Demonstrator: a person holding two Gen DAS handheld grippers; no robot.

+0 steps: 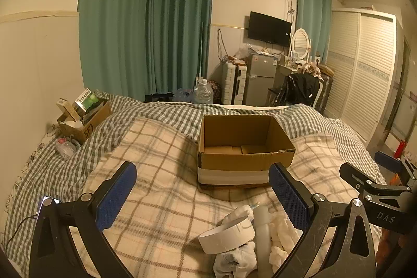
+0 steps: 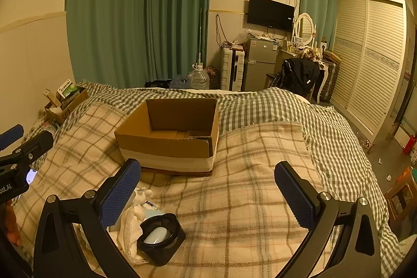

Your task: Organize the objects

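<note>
An open, empty cardboard box (image 1: pixel 245 147) stands on the plaid blanket in the middle of the bed; it also shows in the right wrist view (image 2: pixel 169 137). Near me lies a pile: a white tape roll (image 1: pixel 226 233), a white tube (image 1: pixel 262 231) and white cloths (image 1: pixel 281 233). The right wrist view shows a black square cup (image 2: pixel 160 237) with a pale object inside, beside white cloth (image 2: pixel 130 226). My left gripper (image 1: pixel 202 196) is open above the pile. My right gripper (image 2: pixel 208 196) is open, just right of the cup. Both are empty.
A smaller cardboard box (image 1: pixel 83 119) with cartons sits at the bed's far left by the wall, a plastic bottle (image 1: pixel 65 147) beside it. A phone (image 1: pixel 45 202) on a cable lies at left. Beyond the bed are a fridge (image 1: pixel 262 74), a chair and a wardrobe (image 1: pixel 365 69).
</note>
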